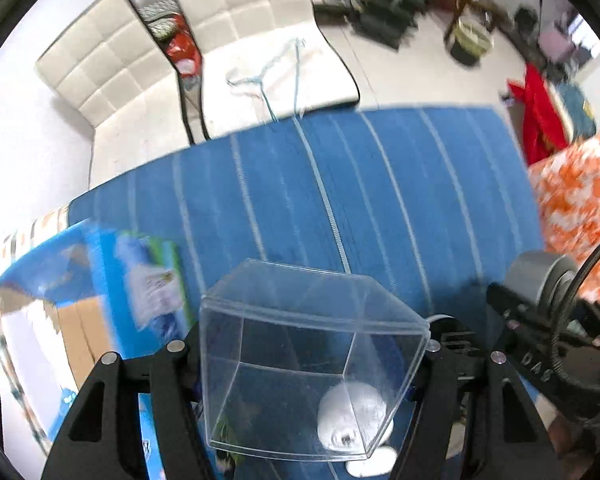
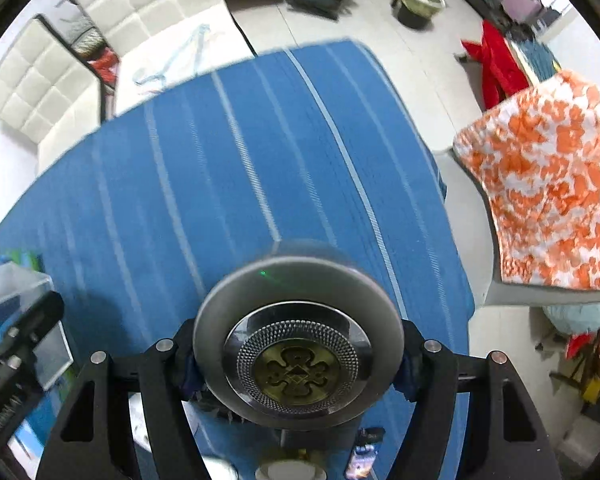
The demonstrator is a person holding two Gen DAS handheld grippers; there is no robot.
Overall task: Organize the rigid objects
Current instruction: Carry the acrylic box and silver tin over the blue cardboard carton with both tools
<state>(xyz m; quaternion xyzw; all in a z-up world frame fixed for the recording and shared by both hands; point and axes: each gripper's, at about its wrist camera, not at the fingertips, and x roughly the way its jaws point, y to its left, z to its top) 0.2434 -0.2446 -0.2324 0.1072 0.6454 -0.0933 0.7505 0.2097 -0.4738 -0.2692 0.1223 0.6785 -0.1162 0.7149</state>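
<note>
Above the blue striped cloth [image 1: 380, 184], the left gripper [image 1: 312, 364] stands wide, clamped on the side walls of a clear plastic box [image 1: 300, 352], while the right gripper [image 2: 296, 354] pinches a grey round tin [image 2: 298, 344] whose embossed lid faces the camera.

Each hand-held gripper [image 1: 312, 364] [image 2: 298, 364] is matte black, silver screw heads at ten and two o'clock

Blue striped tablecloth [image 2: 228, 168]; white quilted sofa [image 1: 112, 60]; pale floor [image 2: 400, 64].
</note>
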